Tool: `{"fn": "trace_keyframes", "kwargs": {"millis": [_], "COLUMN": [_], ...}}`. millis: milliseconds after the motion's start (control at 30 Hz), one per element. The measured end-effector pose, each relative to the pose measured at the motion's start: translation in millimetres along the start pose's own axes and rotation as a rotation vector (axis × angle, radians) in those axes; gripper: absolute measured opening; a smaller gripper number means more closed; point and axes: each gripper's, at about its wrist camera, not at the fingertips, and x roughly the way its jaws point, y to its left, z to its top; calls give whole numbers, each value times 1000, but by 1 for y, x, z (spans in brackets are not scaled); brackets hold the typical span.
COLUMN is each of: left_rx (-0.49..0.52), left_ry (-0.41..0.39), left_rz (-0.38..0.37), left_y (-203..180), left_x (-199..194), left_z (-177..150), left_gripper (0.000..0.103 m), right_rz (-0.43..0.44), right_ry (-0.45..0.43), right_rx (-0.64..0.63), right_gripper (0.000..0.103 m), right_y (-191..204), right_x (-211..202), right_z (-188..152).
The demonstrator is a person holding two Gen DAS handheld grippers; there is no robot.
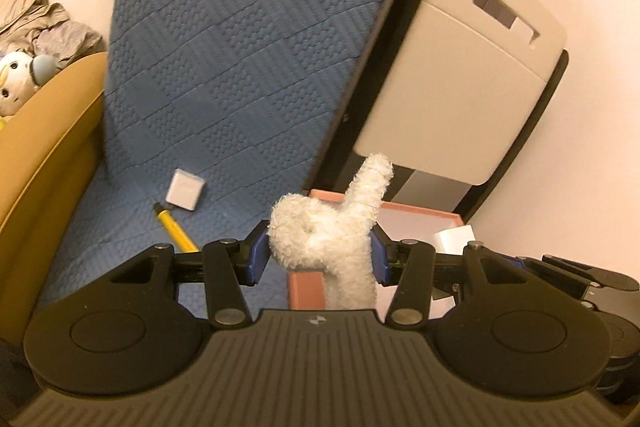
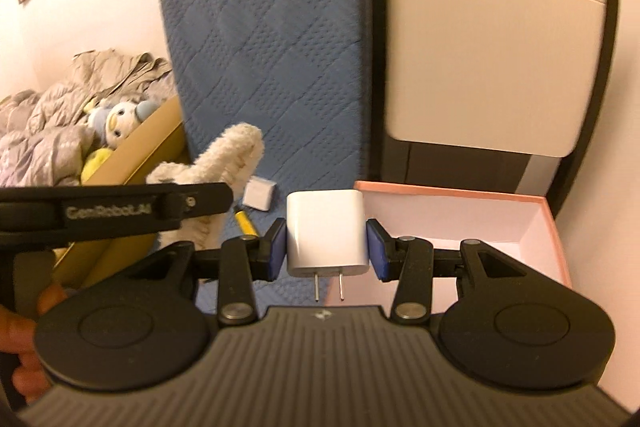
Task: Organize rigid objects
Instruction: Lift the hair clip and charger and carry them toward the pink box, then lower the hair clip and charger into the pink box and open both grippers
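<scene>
While clamped between the right tongs (image 2: 326, 247) above the near-left edge of the pink box (image 2: 460, 193), white charger (image 2: 325, 233) upright, prongs pointing down and nearward; plush toy (image 1: 328, 231) gripped in the left tongs (image 1: 318, 251), long limb slanting up and right.

Both grippers clamped, each in its own view

The left gripper (image 1: 319, 251) fills the lower frame, blue pads pressing a white fluffy plush toy (image 1: 328, 227); the right gripper (image 2: 326, 251) likewise pinches a white plastic plug charger (image 2: 326, 233), lower centre.
</scene>
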Motion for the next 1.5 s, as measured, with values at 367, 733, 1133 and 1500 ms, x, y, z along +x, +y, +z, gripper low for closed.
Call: {"fn": "trace_keyframes", "kwargs": {"millis": [367,733,1133,1500], "left_rx": [62,163,170,173], "left_ry": [75,262,327,210], "left_rz": [-32,-4,26,6], "left_y": [-45,-74,-68,-59], "left_x": [49,119,139,97], "left_z": [-24,-90,-105,-78], "left_gripper": [56,56,62,65], "right_rz": [-104,-128,-110,-124], "right_ry": [105,280,368,288], "right_rx": [116,158,196,206], "right_gripper": [45,46,46,46], "right_y": [-70,-108,-110,-106], "right_x": [9,45,77,58], "right_z": [-49,-127,-149,-123]}}
